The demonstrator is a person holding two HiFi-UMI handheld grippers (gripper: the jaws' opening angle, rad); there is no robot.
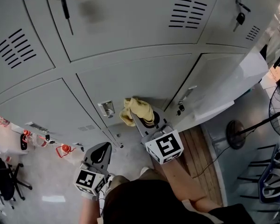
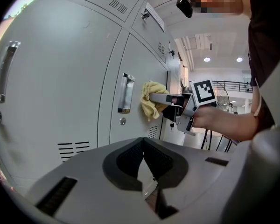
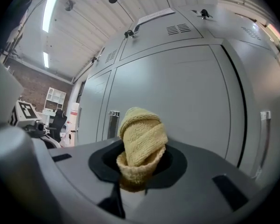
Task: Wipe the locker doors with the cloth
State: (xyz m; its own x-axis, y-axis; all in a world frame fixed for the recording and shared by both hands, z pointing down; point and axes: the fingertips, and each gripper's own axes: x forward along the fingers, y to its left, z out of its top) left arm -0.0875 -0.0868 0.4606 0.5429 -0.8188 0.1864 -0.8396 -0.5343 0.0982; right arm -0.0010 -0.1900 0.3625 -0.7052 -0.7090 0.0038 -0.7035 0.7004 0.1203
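Between the jaws of my right hand-held gripper [image 3: 140, 168]: yellow cloth [image 3: 142, 141], bunched, pinched firmly, held against or just beside a lower locker door [image 3: 196, 97]. Left hand-held gripper [image 2: 142, 146]: jaws pressed together, empty, held low. Wiping progress: no visible trace; I judge most doors outstanding.

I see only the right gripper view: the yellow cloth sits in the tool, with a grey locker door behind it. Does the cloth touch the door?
Observer: In the left gripper view the cloth seems pressed against the door, beside its handle.
Operator: And what does the left tool do?
Observer: The left tool is shut on nothing. In the head view it hangs low, back from the door.
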